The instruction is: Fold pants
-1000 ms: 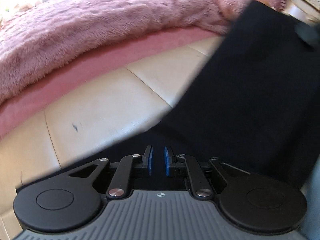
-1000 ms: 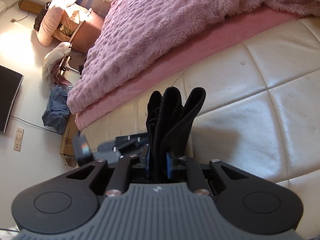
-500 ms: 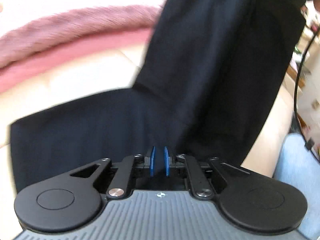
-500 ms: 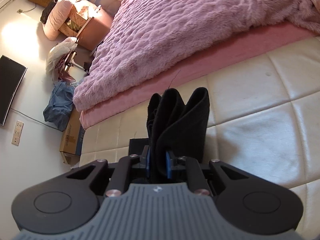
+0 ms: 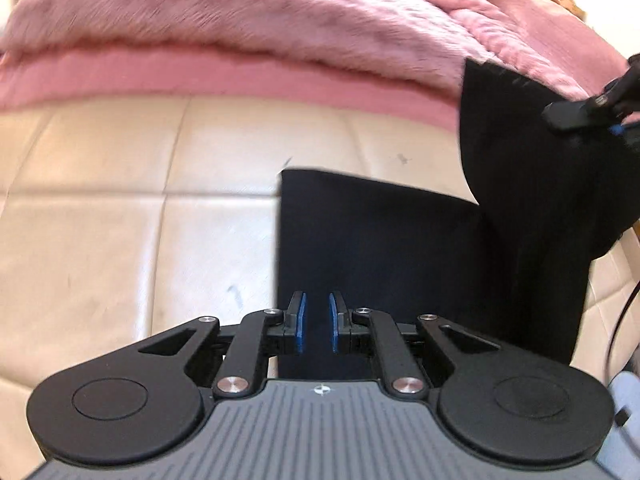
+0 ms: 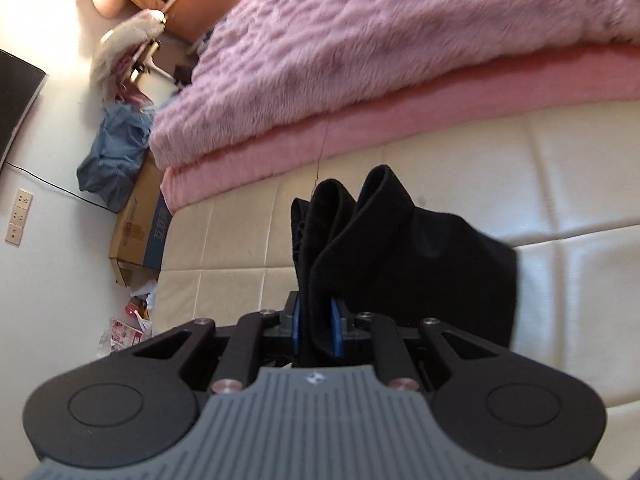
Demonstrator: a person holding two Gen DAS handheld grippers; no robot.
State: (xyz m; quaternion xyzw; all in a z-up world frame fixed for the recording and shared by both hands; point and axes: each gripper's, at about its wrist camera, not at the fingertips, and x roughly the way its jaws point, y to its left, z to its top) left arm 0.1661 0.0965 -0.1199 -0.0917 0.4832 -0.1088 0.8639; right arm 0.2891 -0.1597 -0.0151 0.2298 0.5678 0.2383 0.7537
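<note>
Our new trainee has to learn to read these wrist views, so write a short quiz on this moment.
1. True or false: the right gripper is clamped on bunched fabric of the black pants.
2. The flat part of the pants lies on: A) a wooden table, B) a cream quilted surface, C) a tiled floor.
3. Name the furry thing heaped behind the pants.

Key: 1 true; 2 B; 3 the pink blanket.
</note>
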